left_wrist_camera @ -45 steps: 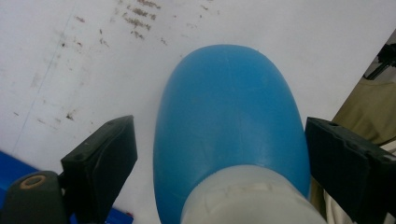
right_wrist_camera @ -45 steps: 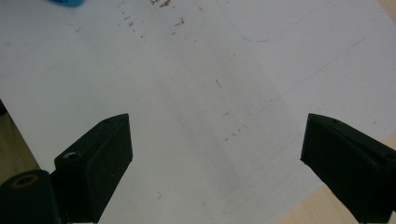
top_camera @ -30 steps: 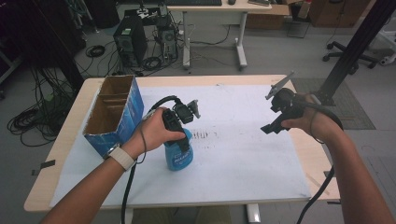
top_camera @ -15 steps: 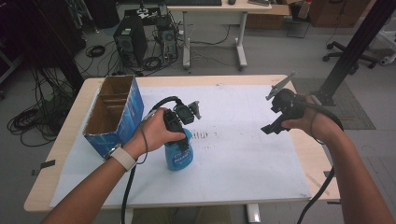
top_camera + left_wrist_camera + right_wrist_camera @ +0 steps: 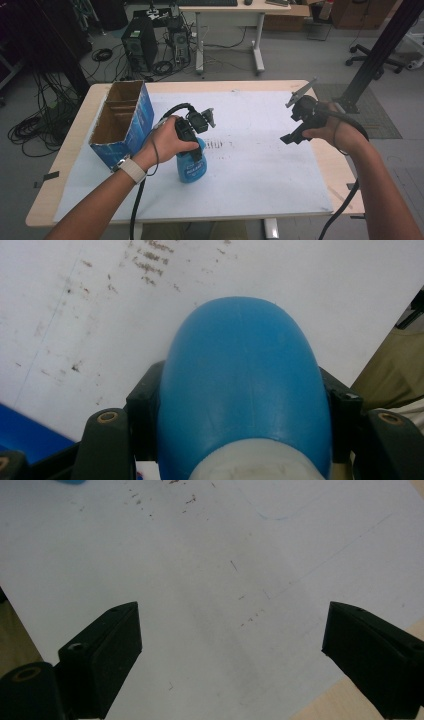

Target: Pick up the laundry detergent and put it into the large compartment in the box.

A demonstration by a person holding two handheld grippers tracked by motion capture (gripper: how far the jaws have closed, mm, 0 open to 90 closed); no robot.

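Gripping the blue bottle (image 5: pixel 191 167) from above, left gripper (image 5: pixel 189 146) has its jaws pinched on the shoulders; bottle upright on white sheet (image 5: pixel 260 165), cardboard box (image 5: pixel 121 121) at its 10 o'clock, likely destination. Right gripper (image 5: pixel 295 137), 3 o'clock, jaws spread, idle

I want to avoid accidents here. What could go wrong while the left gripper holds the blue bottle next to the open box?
1. The left gripper clamps the smooth, rounded blue bottle from both sides; it might slip out or tip when lifted.
2. The open cardboard box stands close beside it, so a sideways swing could knock the box.
3. The right gripper hangs open over bare paper, too far off to steady the bottle quickly.
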